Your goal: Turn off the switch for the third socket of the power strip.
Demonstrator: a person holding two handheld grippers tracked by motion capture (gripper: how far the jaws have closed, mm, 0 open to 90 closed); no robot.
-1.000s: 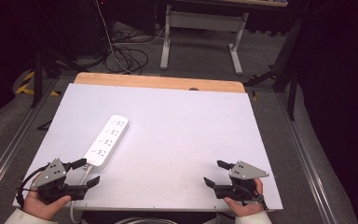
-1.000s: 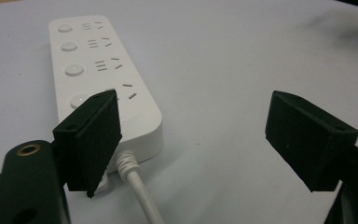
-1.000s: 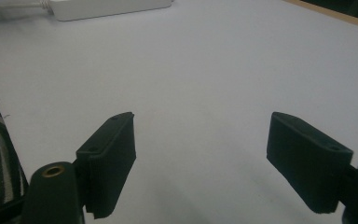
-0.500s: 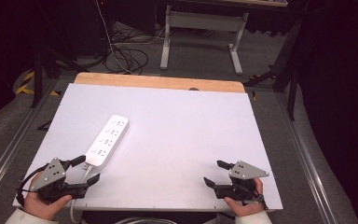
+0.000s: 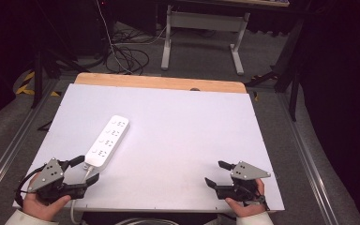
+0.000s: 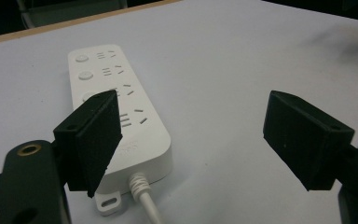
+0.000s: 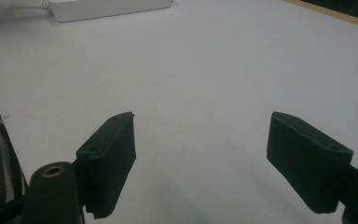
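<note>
A white power strip lies flat on the left half of the white tabletop, its cable end toward the person. My left gripper is open at the near left corner, just in front of that cable end. In the left gripper view the power strip sits behind the left jaw with its white cable running toward me, and nothing lies between the jaws of the left gripper. My right gripper is open at the near right, over bare tabletop. The right gripper holds nothing, and the power strip lies far off.
A wooden strip runs along the table's far edge. Beyond it are tangled floor cables and a grey metal stand. Metal rails run along both sides of the table.
</note>
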